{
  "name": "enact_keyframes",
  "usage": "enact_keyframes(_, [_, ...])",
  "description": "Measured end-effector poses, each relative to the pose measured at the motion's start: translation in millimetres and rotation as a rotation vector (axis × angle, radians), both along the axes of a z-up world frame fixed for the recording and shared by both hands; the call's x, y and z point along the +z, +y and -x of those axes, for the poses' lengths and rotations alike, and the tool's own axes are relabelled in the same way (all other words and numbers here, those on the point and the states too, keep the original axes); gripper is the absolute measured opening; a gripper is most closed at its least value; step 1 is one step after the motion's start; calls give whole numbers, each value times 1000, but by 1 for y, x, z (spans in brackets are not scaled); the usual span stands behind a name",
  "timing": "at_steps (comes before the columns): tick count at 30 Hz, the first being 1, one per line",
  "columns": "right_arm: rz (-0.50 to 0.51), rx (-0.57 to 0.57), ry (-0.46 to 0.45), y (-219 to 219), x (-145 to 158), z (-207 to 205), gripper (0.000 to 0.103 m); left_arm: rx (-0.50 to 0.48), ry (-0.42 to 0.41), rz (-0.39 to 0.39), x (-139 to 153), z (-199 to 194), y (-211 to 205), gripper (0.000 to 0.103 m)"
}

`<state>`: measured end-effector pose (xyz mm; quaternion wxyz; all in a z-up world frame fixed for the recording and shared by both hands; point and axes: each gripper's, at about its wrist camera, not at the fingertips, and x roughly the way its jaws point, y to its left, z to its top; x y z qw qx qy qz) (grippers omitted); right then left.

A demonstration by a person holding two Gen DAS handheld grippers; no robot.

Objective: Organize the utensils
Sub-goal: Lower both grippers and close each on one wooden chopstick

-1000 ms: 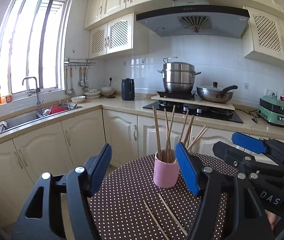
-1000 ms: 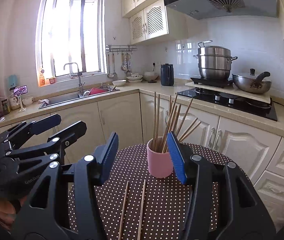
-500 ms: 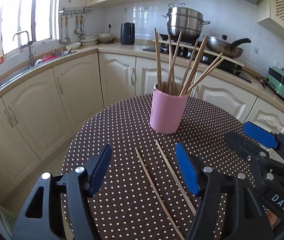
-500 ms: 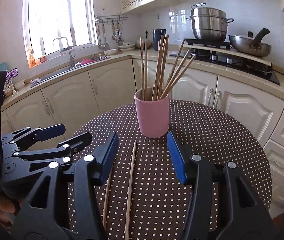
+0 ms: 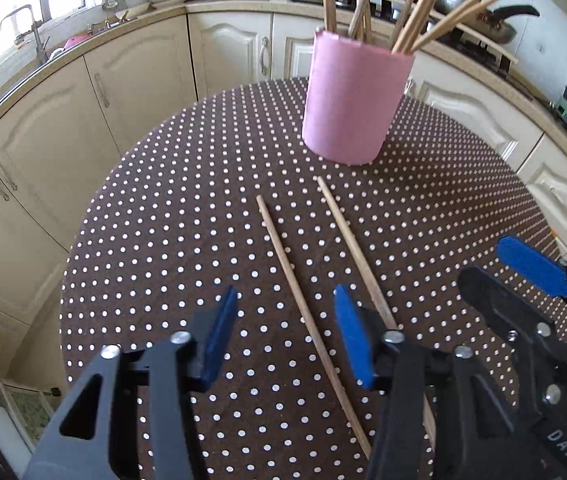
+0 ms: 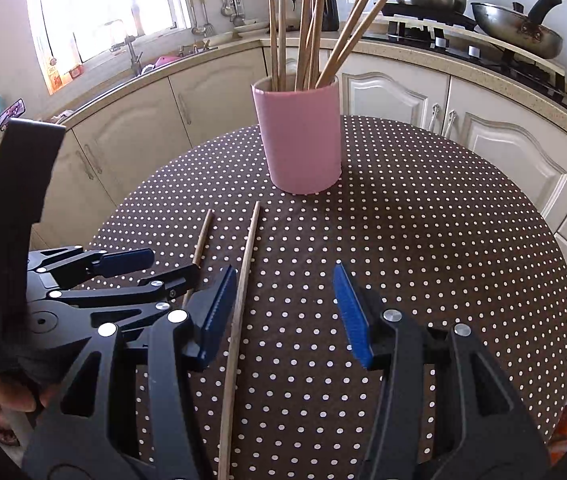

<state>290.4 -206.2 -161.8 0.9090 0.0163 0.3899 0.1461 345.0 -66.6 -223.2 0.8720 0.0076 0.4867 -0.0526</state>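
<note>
From the left wrist, the left gripper (image 5: 283, 334), its fingers just narrowed but empty, straddles 1 of 2 loose chopsticks (image 5: 303, 312) lying before the pink cup (image 5: 353, 100) on the dotted counter (image 5: 163, 240); from the right wrist, the right gripper (image 6: 283, 312) hangs half-open, empty, before that cup.

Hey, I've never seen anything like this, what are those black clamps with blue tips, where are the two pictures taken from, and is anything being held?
There is no robot here. A person holds one hand-held gripper in each hand, and a camera on each looks forward between its two blue-padded fingers. One picture comes from the left hand-held gripper, the other from the right hand-held gripper; each also catches the other at its edge. Below them is a round table with a dotted cloth. On it stands a pink cup full of chopsticks, and two loose chopsticks lie flat in front of it. Nothing is held: both grippers are open above the loose pair, though the left one's jaws have just been closing.
</note>
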Motion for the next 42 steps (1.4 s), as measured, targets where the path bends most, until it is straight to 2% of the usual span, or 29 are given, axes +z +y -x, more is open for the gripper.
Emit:
enact_keyframes(2, [-3, 7, 20, -2, -4, -2, 51, 5, 19, -14, -5, -5, -1, 37])
enact_keyframes(7, [-7, 17, 46, -4, -10, -8, 51, 5, 34, -66, -12, -14, -6, 24])
enact_keyframes(10, [-10, 24, 61, -5, -13, -13, 51, 22, 42, -69, -12, -19, -5, 13])
enact_keyframes(19, [-38, 70, 137, -1, -15, -32, 51, -3, 33, -74, -11, -20, -3, 8])
enact_keyframes(23, [-37, 93, 189, 6, -21, -41, 51, -16, 37, -36, -11, -16, 9, 6])
enact_keyframes(31, [28, 126, 253, 32, -29, -53, 50, -39, 53, 18, -10, -10, 24, 6])
enact_keyframes(32, [37, 132, 263, 36, -31, -54, 42, -40, 58, 31, -10, -11, 27, 6])
enact_keyframes(34, [63, 139, 281, 44, -33, -59, 34, -41, 62, 47, -9, -12, 31, 6])
enact_keyframes(38, [126, 140, 300, 61, -32, -66, 33, -40, 60, 43, -9, -8, 32, 6])
enact_keyframes(42, [202, 138, 312, 73, -35, -69, 20, -47, 59, 43, -9, -11, 30, 6])
